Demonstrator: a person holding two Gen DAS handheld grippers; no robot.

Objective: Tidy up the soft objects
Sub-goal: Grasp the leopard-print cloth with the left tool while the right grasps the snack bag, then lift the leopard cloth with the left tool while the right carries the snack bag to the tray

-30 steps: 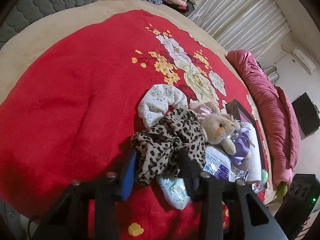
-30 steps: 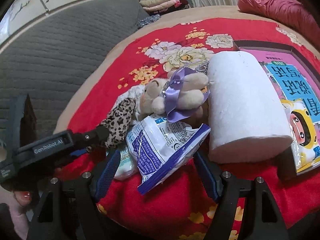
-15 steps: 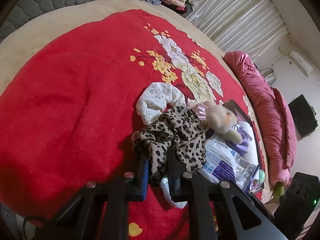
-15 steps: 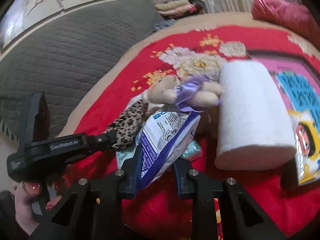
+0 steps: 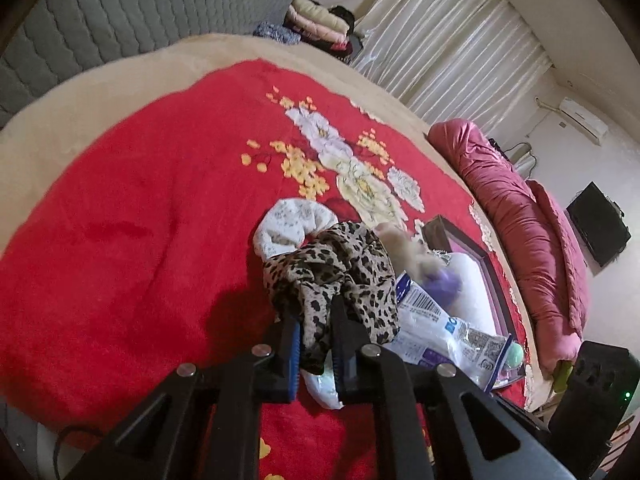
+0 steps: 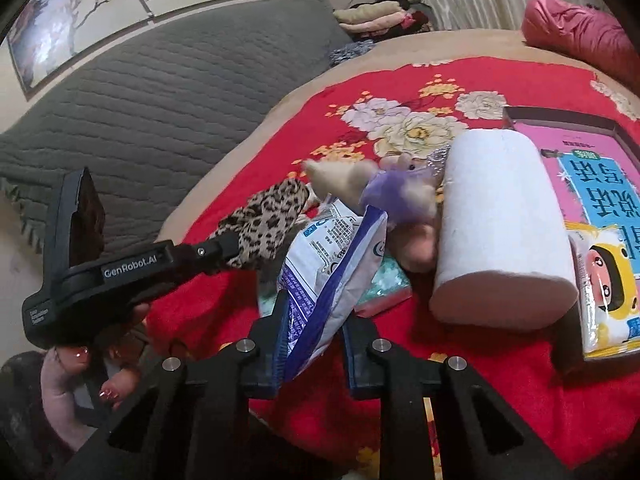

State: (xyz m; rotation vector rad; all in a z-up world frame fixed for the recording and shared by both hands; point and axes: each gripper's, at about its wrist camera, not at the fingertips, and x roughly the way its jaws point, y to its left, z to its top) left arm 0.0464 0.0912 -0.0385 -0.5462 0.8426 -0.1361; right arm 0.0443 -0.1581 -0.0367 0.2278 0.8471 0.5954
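Leopard-print scrunchie (image 5: 336, 276) bunched on the red floral blanket (image 5: 132, 216), its near fold pinched between the blue pads of the left gripper (image 5: 314, 344), jaws clamped tight on the fabric. Same scrunchie (image 6: 264, 216) seen from the right wrist view, hanging at the tip of the left gripper (image 6: 230, 250), itself held by a hand (image 6: 76, 376) with painted nails at lower left. Just behind the scrunchie, touching it, a white floral scrunchie (image 5: 292, 220). To the right, a white and blue plastic packet (image 6: 328, 268) squeezed between the fingers of the right gripper (image 6: 314, 334), jaws closed hard on its lower edge, packet tilted up off the blanket. Same packet (image 5: 440, 332) visible in the left wrist view beside the leopard fabric. Under it, a small pale green pack (image 6: 384, 284) lying flat. Behind the packet, a blurred beige plush toy (image 6: 360, 184) with a purple bow, leaning against a white roll of tissue (image 6: 500, 232) lying on its side. Right of the roll, a pink picture book (image 6: 588, 168) and a yellow-edged tissue pack (image 6: 608, 292). Farther off, a grey quilted headboard (image 6: 168, 96), a pink quilt (image 5: 528, 232) along the blanket's far edge, folded clothes (image 5: 316, 16) and pale curtains (image 5: 448, 44).
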